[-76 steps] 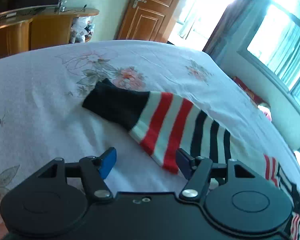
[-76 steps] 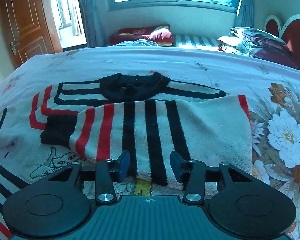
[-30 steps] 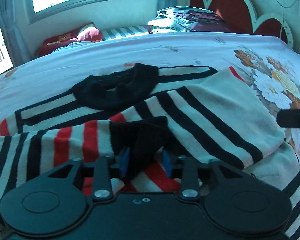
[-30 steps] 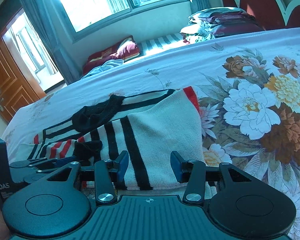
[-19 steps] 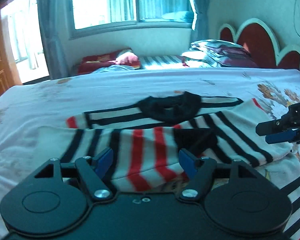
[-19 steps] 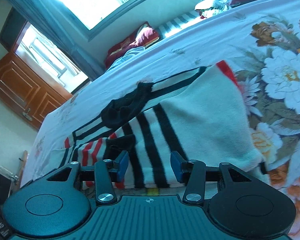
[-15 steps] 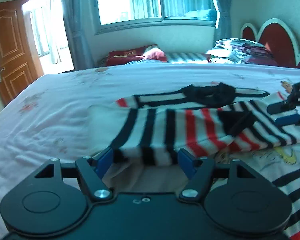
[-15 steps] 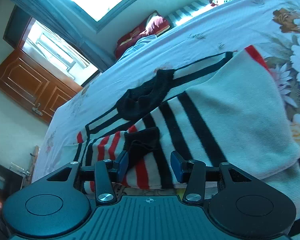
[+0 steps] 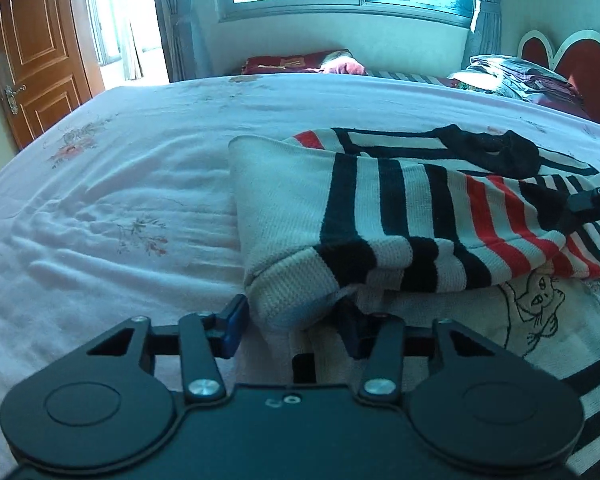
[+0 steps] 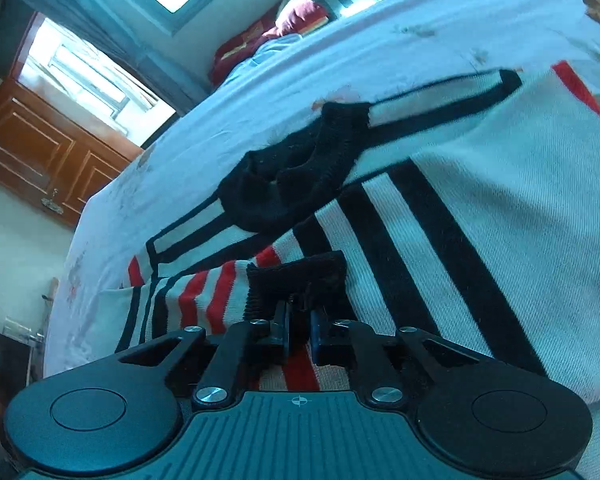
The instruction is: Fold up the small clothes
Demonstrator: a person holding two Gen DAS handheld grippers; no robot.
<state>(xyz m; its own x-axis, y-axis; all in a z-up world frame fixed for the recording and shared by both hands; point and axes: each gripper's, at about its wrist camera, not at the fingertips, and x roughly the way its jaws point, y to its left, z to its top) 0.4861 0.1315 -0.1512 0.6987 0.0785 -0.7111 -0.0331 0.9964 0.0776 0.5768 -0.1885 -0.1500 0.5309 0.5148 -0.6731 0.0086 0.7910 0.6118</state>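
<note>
1. The striped sweater (image 9: 400,216) lies on the floral bedsheet (image 9: 120,200), both sleeves folded across its body.
2. The left gripper (image 9: 292,320) is spread around the sweater's folded edge.
3. The right gripper (image 10: 299,338) is pressed together on the black cuff (image 10: 296,280), near the black collar (image 10: 292,176).

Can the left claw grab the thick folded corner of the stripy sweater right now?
Probably yes. The left claw is open with the folded corner of the sweater bulging between its fingers, and nothing blocks it.
</note>
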